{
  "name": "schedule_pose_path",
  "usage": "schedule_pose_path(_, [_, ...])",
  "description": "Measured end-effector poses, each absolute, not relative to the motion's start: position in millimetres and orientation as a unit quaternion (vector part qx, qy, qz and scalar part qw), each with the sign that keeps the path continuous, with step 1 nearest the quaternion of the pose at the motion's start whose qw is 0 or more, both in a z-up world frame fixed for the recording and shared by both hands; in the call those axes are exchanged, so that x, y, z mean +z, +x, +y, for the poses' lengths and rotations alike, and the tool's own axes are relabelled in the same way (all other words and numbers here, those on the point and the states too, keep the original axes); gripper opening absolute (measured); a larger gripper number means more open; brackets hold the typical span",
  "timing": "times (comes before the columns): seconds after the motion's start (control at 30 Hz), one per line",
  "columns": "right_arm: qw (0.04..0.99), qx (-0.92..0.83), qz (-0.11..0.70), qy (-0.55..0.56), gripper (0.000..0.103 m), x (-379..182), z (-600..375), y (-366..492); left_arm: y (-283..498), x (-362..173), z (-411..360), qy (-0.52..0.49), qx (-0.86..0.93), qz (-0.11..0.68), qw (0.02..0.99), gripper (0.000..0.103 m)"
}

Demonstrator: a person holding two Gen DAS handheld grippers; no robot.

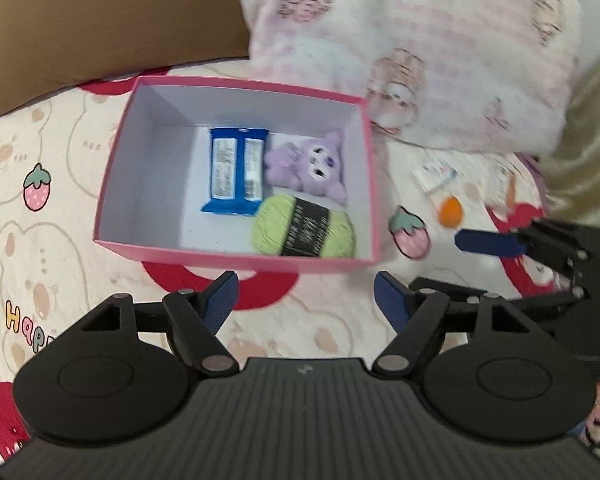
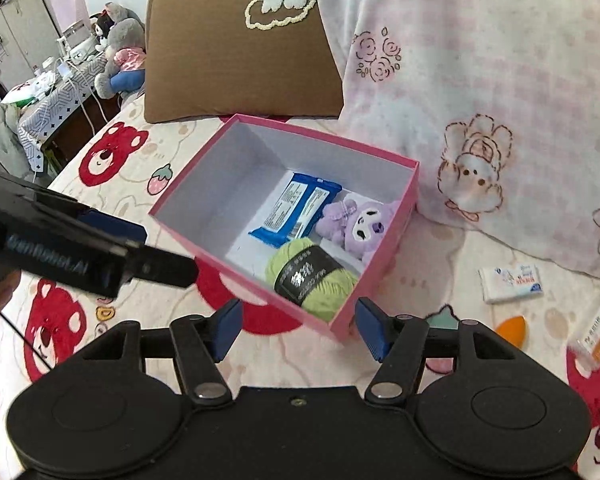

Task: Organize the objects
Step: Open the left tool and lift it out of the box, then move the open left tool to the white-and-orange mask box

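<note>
Pink box (image 1: 236, 258) is sitting open on the bed (image 1: 60, 168), just ahead of both claws. Inside it, three items are lying toward the side nearer the right claw: a blue packet (image 1: 236, 170) flat on the floor of the box, a purple plush toy (image 1: 308, 166) beside it, and a green ball of yarn (image 1: 304, 230) with a black band, nearest the claws and touching the box's front wall. The half of the box toward the left claw's side is holding nothing.

Left claw (image 1: 306, 300) is hovering above the bedspread just short of the box, jaws parted, nothing between them. Right claw (image 2: 298, 328) is hovering over the box's near corner, jaws likewise parted and gripping nothing.

Off to the right of the right claw, a white tissue pack (image 2: 510, 278), an orange sponge (image 2: 510, 330) and a small white-and-orange carton (image 2: 598, 330) are lying loose on the bed. Beyond the box, a brown pillow (image 2: 236, 60) and a pink checked pillow (image 2: 480, 100) are resting against each other.
</note>
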State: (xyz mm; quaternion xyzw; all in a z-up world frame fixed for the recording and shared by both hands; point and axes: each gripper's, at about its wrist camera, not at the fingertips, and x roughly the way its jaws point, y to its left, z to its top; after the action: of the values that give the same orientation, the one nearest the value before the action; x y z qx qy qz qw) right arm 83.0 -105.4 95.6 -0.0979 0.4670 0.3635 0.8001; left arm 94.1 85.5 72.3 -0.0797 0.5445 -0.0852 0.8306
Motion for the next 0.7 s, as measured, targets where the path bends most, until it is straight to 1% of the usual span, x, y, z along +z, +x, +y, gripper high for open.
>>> schedule_pose_path(0.23, [0.803,0.363,0.463,-0.097,0.067,107,-142,60,65,86,67,-0.067,-0.113,0.536,0.834,0.074])
schedule_pose_path(0.4, [0.804,0.377,0.450,-0.090,0.067,112,-171,35,49,85,49,-0.061,-0.138,0.546,0.824,0.075])
schedule_pose_path(0.7, [0.832,0.344,0.425,-0.090,0.067,114,-218,8,31,89,13,-0.035,-0.182,0.554,0.812,0.076])
